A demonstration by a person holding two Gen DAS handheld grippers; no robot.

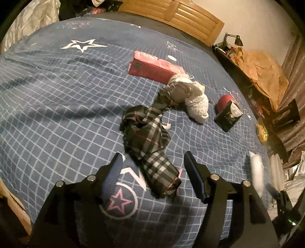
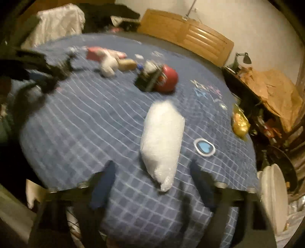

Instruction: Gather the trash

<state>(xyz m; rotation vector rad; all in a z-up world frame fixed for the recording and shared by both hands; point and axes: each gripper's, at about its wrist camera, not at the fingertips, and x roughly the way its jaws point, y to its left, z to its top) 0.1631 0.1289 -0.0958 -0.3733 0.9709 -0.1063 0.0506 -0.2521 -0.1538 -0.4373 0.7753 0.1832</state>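
Note:
A dark plaid scarf (image 1: 150, 139) lies crumpled on the blue checked bedsheet (image 1: 57, 99). Its near end rests between the fingers of my left gripper (image 1: 153, 156), which is open and does not press on it. A white bubble-wrap pouch (image 2: 162, 141) lies on the sheet (image 2: 76, 124), and its near end reaches between the wide-apart fingers of my open right gripper (image 2: 152, 164). Farther up the bed are a red box (image 1: 152, 68), a white cloth bundle (image 1: 196, 103), a red round thing (image 1: 225, 101) and a black tissue pack (image 1: 228, 116).
A wooden headboard (image 1: 183, 17) closes the far end of the bed. To the right stands a cluttered desk with brown paper (image 1: 266, 76) and a black lamp (image 1: 236, 39). A yellow packet (image 2: 240, 124) sits at the bed's right edge. Pale bedding (image 2: 59, 21) is piled at the far left.

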